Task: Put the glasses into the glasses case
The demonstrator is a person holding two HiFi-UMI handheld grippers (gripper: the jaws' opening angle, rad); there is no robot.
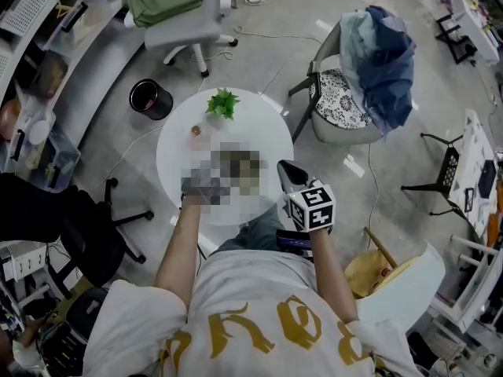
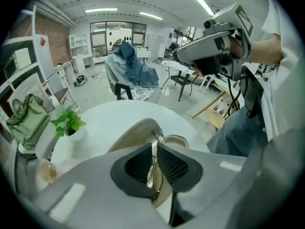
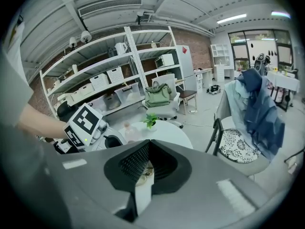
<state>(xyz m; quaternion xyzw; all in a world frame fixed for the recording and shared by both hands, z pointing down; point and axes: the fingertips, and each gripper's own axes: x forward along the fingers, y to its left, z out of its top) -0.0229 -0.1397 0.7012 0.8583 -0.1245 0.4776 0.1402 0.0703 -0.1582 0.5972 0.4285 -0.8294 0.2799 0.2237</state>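
An open beige glasses case (image 2: 135,134) lies on the round white table (image 1: 259,132). In the left gripper view my left gripper (image 2: 154,148) is shut on the thin gold frame of the glasses (image 2: 175,141), held just over the case. In the head view a blurred patch hides the case, the glasses and the left gripper. My right gripper (image 1: 292,177) hangs above the table's near right edge. Its fingertips meet in the right gripper view (image 3: 149,143), with nothing seen between them. From the left gripper view it shows raised at the upper right (image 2: 212,42).
A small potted plant (image 1: 222,103) and a small glass jar (image 1: 196,131) stand on the far side of the table. A chair heaped with blue clothes (image 1: 369,69) is at the right. An office chair with a green bag (image 1: 177,10) and a black bin (image 1: 149,98) stand beyond.
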